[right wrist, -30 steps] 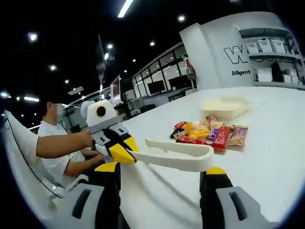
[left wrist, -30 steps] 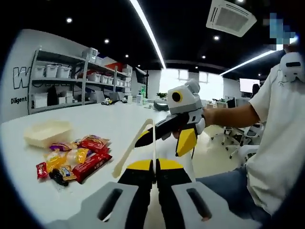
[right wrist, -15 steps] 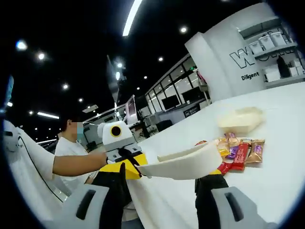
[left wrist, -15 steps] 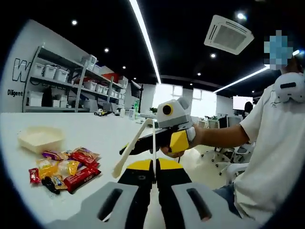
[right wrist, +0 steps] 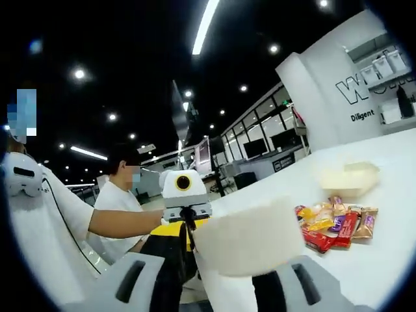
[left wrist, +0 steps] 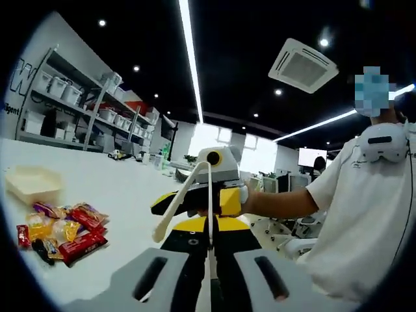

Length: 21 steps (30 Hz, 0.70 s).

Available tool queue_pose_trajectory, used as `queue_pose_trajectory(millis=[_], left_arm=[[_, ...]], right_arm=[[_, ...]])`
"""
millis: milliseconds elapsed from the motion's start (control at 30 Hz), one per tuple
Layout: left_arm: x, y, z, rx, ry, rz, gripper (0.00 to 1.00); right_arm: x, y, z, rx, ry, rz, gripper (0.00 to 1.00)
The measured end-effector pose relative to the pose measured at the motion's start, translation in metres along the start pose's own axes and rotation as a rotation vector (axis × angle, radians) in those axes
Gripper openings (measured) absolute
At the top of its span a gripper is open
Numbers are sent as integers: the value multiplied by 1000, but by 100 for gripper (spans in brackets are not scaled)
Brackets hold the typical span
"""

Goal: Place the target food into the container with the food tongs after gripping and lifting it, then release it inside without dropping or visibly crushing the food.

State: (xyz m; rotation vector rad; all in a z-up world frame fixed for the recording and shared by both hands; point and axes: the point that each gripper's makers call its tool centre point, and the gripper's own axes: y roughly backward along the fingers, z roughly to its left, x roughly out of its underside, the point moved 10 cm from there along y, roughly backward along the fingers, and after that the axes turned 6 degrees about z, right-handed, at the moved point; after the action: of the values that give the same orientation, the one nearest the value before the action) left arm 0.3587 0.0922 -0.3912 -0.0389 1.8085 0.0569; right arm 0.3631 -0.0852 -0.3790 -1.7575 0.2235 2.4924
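Food tongs [left wrist: 184,198] (cream plastic, hinged at the top) are seen pinched by one arm between the clenched jaws of the left gripper [left wrist: 209,229], while in the right gripper view the broad side of the same food tongs [right wrist: 250,237] lies across the wider-set jaws of the right gripper [right wrist: 224,250], which appear to bear on the tool from both sides; whether a firm grasp is made there cannot be told. The tool is judged to be held aloft between the two grippers so that it can be handed over or re-seated before any picking is attempted. The target food, a heap of wrapped snacks [left wrist: 55,227], is left lying on the white counter [left wrist: 117,195], well apart from the tongs, with the shallow pale container [left wrist: 29,183] just beyond it; the same snacks [right wrist: 335,222] and container [right wrist: 348,177] are shown at the right of the right gripper view. No food is yet gripped. Wall lettering is partly legible: a large "W" with "Diligent" [right wrist: 364,116] beneath it (the wrapper print is too small to be read).
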Motion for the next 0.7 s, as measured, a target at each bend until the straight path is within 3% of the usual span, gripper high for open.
queue_pose_trajectory(millis=[133, 367, 700], left_arm=[[-3, -1, -2, 19, 6, -27, 1], [-5, -4, -5, 25, -12, -23, 2], [3, -8, -4, -8, -42, 78, 2]], right_arm=[[-5, 3, 2, -15, -7, -20, 27], [-6, 5, 5, -11, -15, 10, 24], [-3, 4, 5, 41, 15, 57, 24]])
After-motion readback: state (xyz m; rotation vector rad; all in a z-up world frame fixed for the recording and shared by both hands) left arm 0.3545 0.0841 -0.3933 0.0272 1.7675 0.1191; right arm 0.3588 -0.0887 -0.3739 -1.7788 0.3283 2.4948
